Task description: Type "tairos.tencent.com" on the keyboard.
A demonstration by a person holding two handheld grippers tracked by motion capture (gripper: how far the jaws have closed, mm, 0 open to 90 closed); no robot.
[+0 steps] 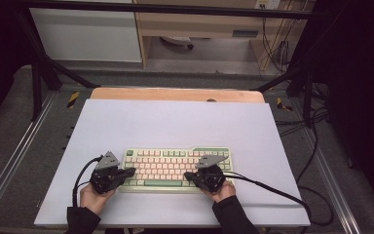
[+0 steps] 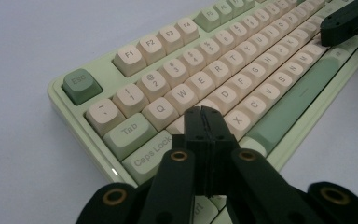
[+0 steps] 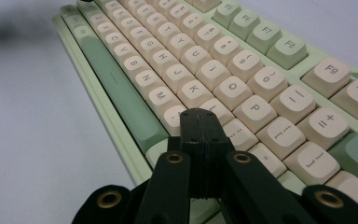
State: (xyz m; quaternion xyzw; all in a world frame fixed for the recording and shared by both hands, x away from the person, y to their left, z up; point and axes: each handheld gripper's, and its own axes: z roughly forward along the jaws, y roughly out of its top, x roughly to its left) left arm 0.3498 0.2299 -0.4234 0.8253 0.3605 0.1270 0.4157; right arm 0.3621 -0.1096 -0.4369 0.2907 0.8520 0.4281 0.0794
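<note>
A: Keyboard (image 1: 177,168) sits at the near middle of the white table (image 1: 175,122); left gripper (image 2: 201,111) pressed together over its left keys.

B: Right gripper (image 3: 198,114) clamped too, empty, above the right-hand keys.

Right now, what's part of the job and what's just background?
In use: keyboard; left gripper, jaws shut over the A-key area; right gripper, jaws shut near the L key.
Background: white mat; wooden table edge; floor cables.
</note>
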